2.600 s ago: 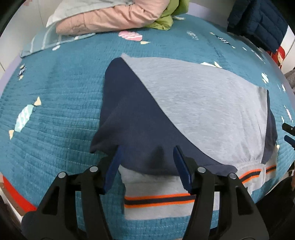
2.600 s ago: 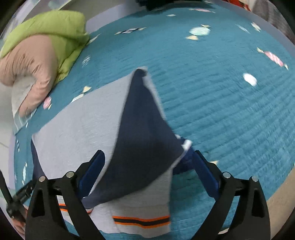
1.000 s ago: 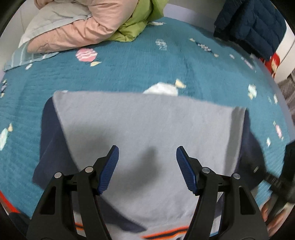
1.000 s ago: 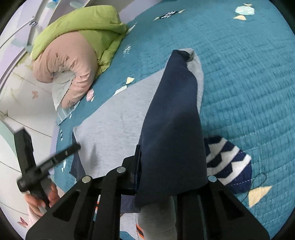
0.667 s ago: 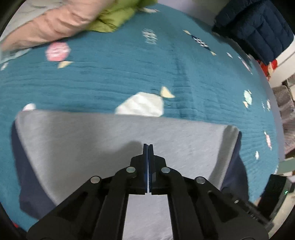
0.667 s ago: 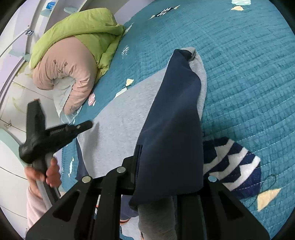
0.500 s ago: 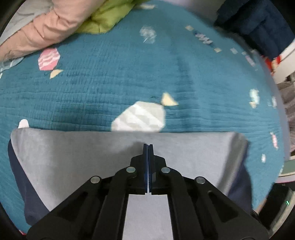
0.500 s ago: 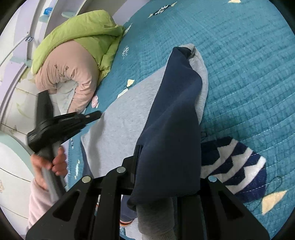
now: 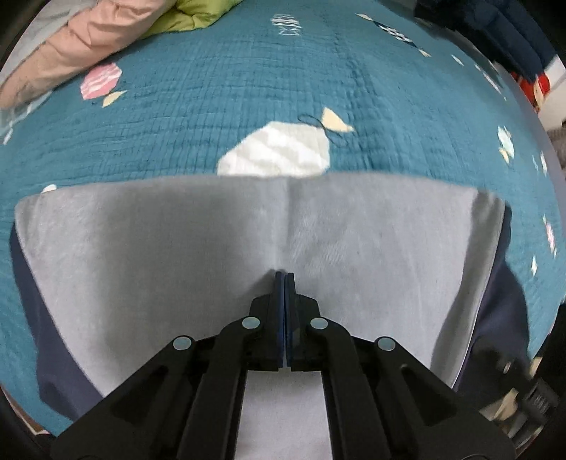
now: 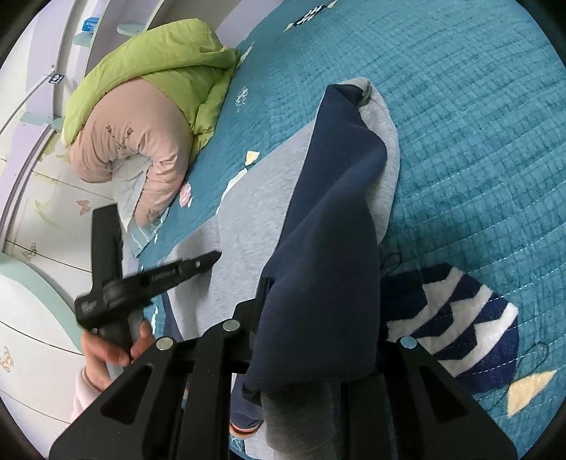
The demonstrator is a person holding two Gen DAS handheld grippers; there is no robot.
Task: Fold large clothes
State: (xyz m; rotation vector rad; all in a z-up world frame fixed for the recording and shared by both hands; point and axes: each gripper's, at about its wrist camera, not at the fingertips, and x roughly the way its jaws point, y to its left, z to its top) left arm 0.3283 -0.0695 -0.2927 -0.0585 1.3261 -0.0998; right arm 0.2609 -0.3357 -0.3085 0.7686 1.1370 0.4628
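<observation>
A grey sweatshirt with navy sleeves lies on the teal quilt. In the left wrist view my left gripper is shut with nothing between its pads, its tips over the grey body near the folded top edge. A navy sleeve shows at the lower left. In the right wrist view my right gripper is shut on the other navy sleeve, which drapes over the fingers and hides them. The sweatshirt's grey body spreads to the left. The left gripper also shows there, hand-held, over the grey body.
A pink and green padded jacket is piled at the far end of the bed, also in the left wrist view. A dark blue jacket lies at the far right corner. White cabinets stand beside the bed.
My left gripper let go of the left sleeve, moved up over the grey body and shut empty. My right gripper closed on the right navy sleeve and holds it lifted.
</observation>
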